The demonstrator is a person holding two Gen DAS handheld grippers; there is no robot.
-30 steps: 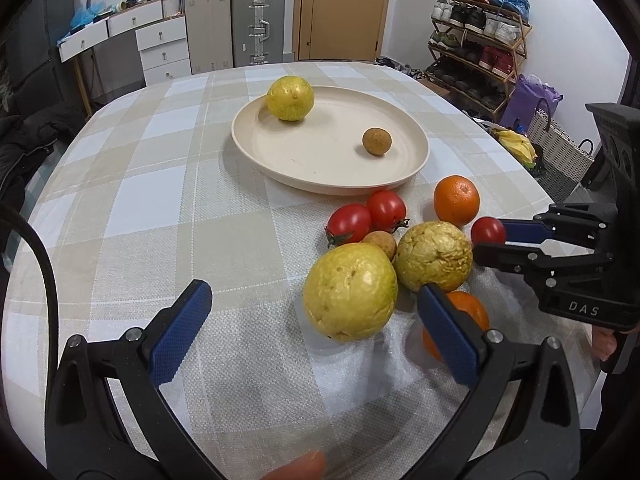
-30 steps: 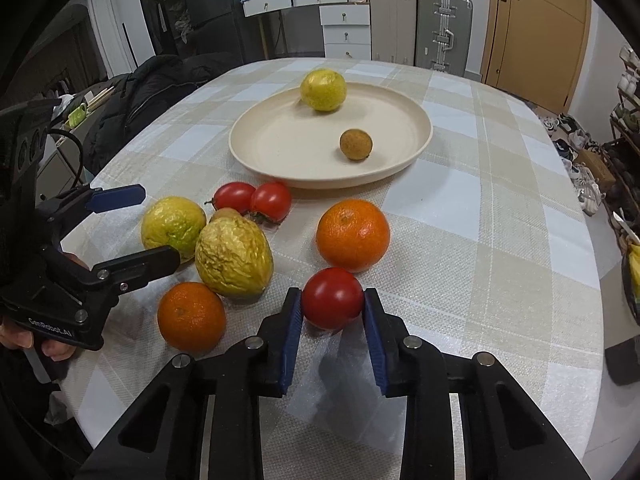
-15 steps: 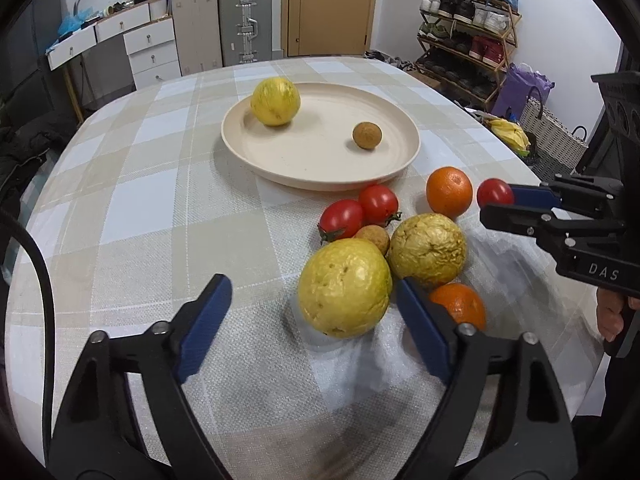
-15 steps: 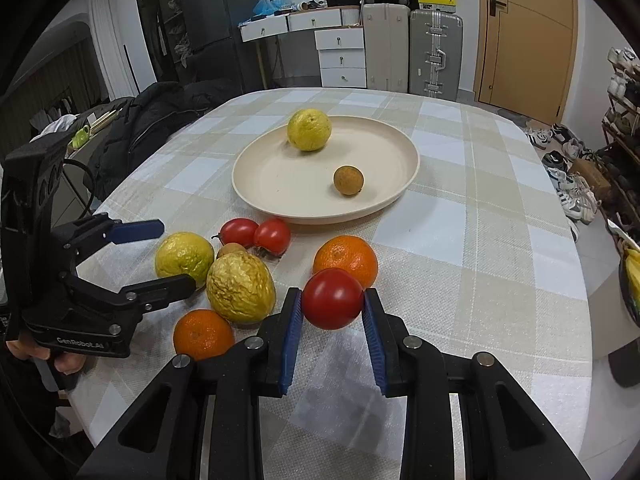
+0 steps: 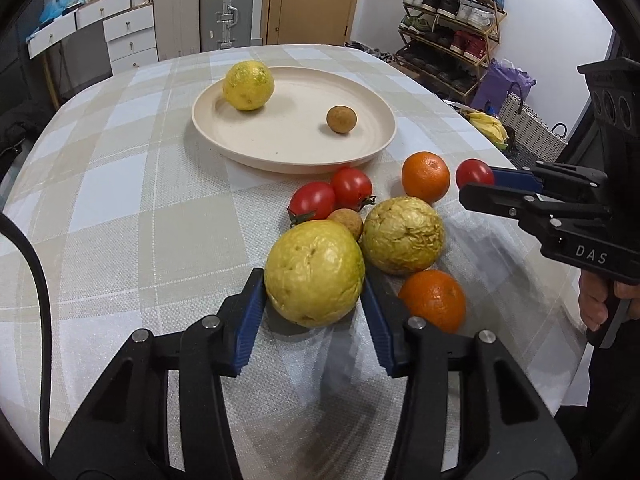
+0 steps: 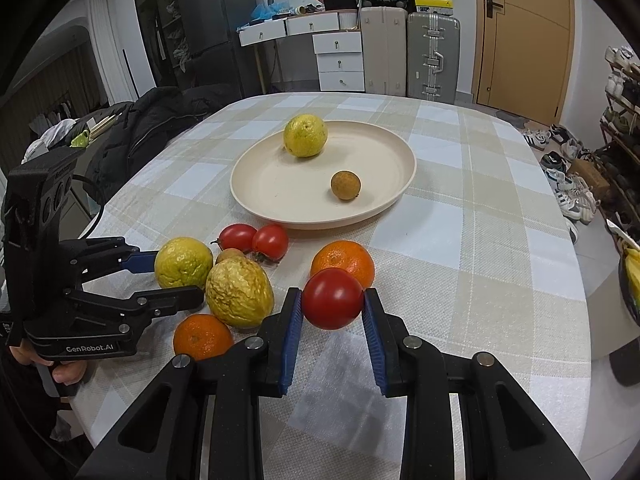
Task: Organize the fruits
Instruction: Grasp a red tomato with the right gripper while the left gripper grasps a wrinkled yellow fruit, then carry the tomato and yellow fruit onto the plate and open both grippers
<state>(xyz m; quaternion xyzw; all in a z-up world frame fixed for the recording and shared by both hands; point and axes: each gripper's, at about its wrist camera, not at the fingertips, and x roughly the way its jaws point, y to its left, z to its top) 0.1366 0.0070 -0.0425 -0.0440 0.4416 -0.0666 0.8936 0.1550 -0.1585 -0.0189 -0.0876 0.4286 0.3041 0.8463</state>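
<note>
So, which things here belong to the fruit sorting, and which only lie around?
Job: plate; held tomato; left gripper on the yellow fruit; right gripper; oranges; wrinkled fruit.
Lying about: suitcases, shoe rack, black jacket.

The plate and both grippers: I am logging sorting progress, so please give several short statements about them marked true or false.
1. The plate holds two fruits. True.
2. The right gripper is empty. False: it is shut on a red tomato.
3. The left gripper has its pads on a large yellow fruit. True.
4. Both oranges lie on the plate. False: one orange and the other orange lie on the tablecloth.
</note>
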